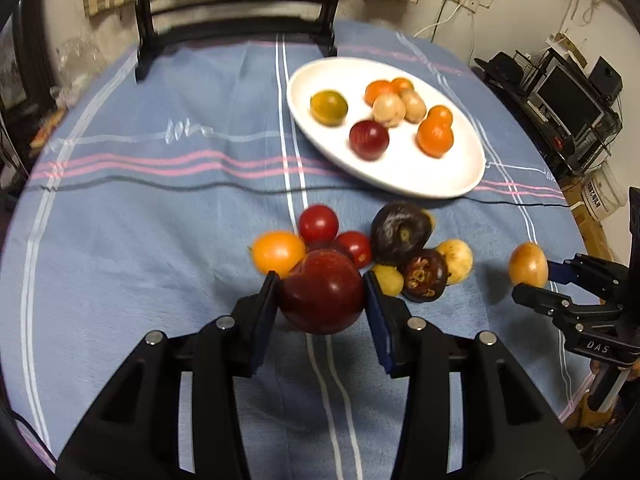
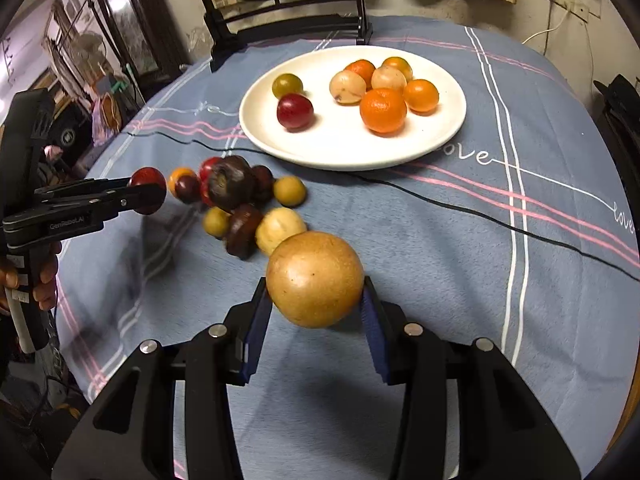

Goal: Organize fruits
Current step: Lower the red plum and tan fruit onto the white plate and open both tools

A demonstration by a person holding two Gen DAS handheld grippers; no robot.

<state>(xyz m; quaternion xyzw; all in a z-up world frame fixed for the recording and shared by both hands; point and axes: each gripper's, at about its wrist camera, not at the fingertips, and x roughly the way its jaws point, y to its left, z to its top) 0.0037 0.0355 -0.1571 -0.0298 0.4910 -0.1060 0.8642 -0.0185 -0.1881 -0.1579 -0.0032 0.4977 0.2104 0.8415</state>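
Covering the round table, a blue cloth with pink and white stripes (image 2: 460, 240) bears a white oval plate (image 2: 352, 152) holding seven small fruits. Short of the plate lies a loose cluster of red, yellow and dark purple fruits (image 1: 384, 252). The left gripper (image 1: 322, 300) pinches a dark red plum (image 1: 322, 292) just above that cluster; the right gripper (image 2: 316, 304) pinches a tan round fruit (image 2: 315, 278) lifted beside it.

right gripper (image 2: 316, 300): blue pads pressed on either side of a round tan fruit (image 2: 315, 278), held clear of the cloth
left gripper (image 2: 150, 196): at 9 o'clock, clamped on a dark red fruit (image 2: 147, 178)
white plate (image 2: 448, 136): at 12 o'clock, carrying eight fruits
loose pile (image 2: 240, 200): at 10 o'clock, between plate and left gripper
black cable (image 2: 460, 210): crosses the blue tablecloth (image 2: 460, 280)
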